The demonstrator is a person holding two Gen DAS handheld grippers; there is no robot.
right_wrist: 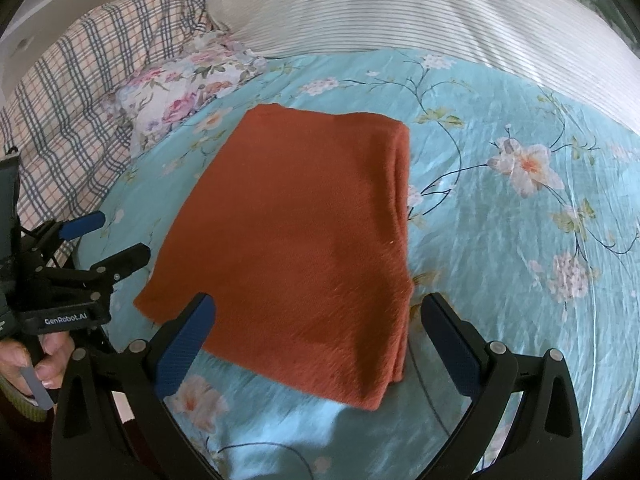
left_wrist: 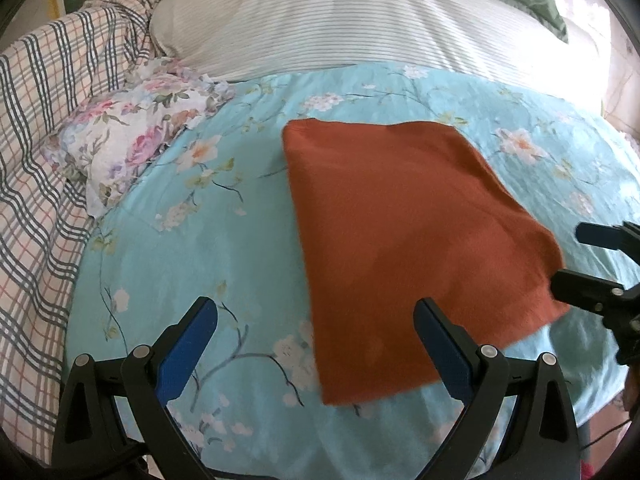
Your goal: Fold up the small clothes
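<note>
A rust-orange garment (left_wrist: 408, 240) lies folded into a flat rectangle on the blue floral bedsheet (left_wrist: 192, 248). In the right wrist view the same garment (right_wrist: 304, 240) shows stacked layers along its right edge. My left gripper (left_wrist: 316, 316) hovers open over the garment's near left edge, nothing between its blue-padded fingers. My right gripper (right_wrist: 318, 312) is open above the garment's near edge, holding nothing. Each gripper shows in the other's view: the right gripper (left_wrist: 580, 256) at the garment's right corner, the left gripper (right_wrist: 116, 236) at its left corner.
A striped white pillow (left_wrist: 340, 20) lies across the back of the bed. A plaid quilt (left_wrist: 44, 140) is bunched on the left, with a crumpled floral cloth (left_wrist: 124, 136) beside it. A hand (right_wrist: 24, 364) grips the left gripper's handle.
</note>
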